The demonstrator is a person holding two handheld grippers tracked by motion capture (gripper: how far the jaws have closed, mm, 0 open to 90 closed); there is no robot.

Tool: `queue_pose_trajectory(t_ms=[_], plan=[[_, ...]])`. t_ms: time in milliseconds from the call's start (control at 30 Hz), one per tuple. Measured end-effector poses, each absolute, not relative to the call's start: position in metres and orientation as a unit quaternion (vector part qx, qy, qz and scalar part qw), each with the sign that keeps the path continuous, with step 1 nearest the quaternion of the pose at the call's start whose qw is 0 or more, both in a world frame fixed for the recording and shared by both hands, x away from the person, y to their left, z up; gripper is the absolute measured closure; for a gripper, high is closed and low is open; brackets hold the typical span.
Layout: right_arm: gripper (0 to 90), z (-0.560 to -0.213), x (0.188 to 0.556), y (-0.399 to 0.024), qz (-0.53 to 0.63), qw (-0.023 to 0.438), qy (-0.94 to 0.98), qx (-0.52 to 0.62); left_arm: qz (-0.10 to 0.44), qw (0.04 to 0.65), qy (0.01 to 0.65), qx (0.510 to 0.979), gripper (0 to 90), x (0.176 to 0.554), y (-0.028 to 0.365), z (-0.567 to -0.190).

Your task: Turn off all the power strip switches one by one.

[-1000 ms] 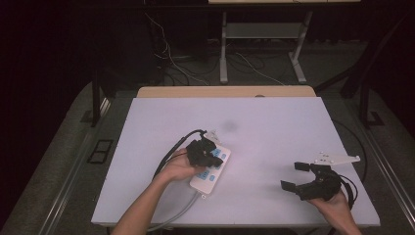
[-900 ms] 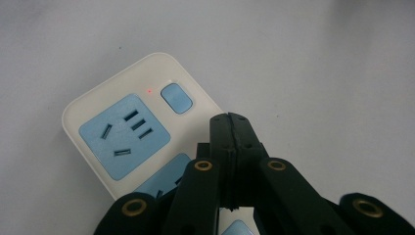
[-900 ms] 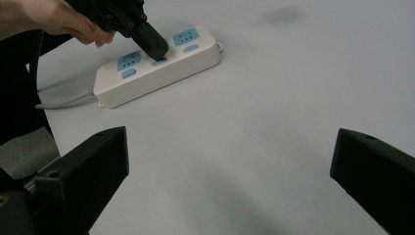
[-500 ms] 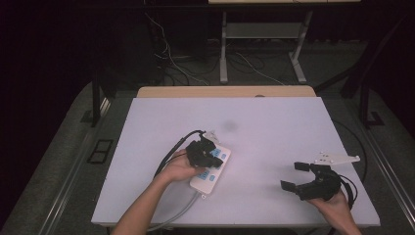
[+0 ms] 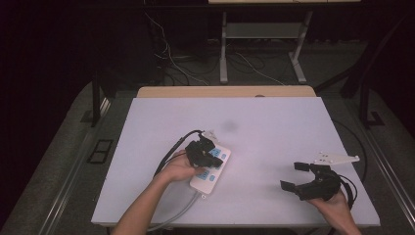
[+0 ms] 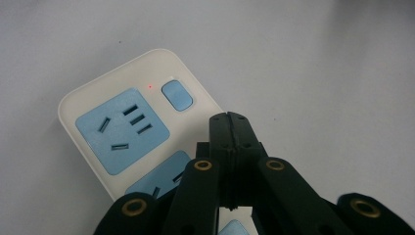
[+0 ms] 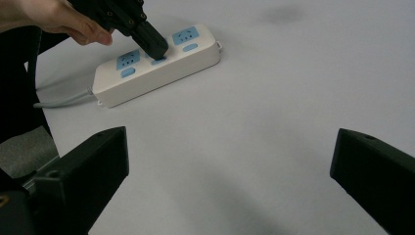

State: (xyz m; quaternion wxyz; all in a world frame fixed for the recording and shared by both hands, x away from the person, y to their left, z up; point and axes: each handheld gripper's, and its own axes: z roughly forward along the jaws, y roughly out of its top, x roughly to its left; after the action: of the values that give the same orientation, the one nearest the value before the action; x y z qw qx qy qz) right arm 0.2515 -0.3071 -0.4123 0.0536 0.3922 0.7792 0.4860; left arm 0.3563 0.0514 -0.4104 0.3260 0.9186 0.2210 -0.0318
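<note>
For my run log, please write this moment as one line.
left gripper: shut, tip on blue switch of white plastic power strip | right gripper: open, empty, over white table | red light: on

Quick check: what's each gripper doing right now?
Left gripper: shut, empty, tip over the power strip.
Right gripper: open, empty, apart from the strip.

Right claw (image 5: 296, 176) drawn slightly nearer the table's front edge (a small shift), jaws spread wide.
</note>
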Motion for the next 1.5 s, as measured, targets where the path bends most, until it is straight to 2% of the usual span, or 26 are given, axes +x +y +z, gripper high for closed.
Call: queue_pose_trajectory(t_ms=[1300,1500], plan=[[0.8,-0.412,0.252,-0.310,0.488,0.054,0.776,0.397,0.005,0.314,0.214,0.925,89.4,0.347,0.048,-0.404],[0.8,-0.412,0.252,-0.310,0.488,0.055,0.775,0.397,-0.004,0.326,0.218,0.920,89.3,0.347,0.050,-0.401]])
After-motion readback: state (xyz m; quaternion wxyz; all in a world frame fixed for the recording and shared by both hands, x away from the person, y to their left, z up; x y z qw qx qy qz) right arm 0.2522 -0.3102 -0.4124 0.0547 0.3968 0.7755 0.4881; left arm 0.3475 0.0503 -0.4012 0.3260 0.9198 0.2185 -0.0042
